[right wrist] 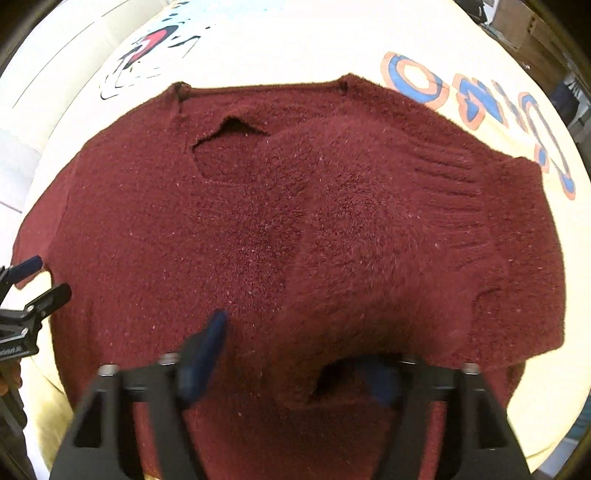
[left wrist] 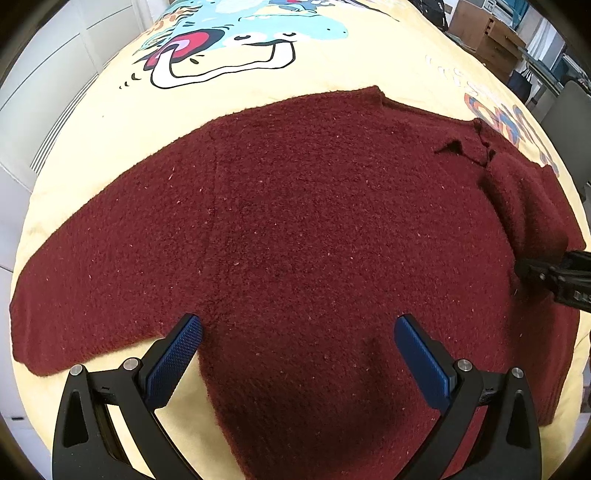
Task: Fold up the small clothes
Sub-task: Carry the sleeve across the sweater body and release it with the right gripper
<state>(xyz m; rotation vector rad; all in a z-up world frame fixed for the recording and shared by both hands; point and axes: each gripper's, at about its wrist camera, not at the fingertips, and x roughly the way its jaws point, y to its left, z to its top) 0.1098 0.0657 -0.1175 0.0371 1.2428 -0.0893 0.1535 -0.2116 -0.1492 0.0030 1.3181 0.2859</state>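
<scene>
Across the yellow printed bedspread (left wrist: 332, 74) lies the maroon sweater (left wrist: 314, 221), flat, long axis sleeve to sleeve, crosswise to both grippers. Its right sleeve (right wrist: 388, 240) is already folded over the body; its left sleeve (left wrist: 92, 277) is spread out. Left gripper (left wrist: 297, 354) is nearer that sleeve, jaws apart over the armpit, gripping nothing. Right gripper (right wrist: 295, 354): blurred, jaws apart, one finger hidden under a sleeve fold. Beyond the sweater: white wall (left wrist: 44, 74), shelving (left wrist: 491, 33).
</scene>
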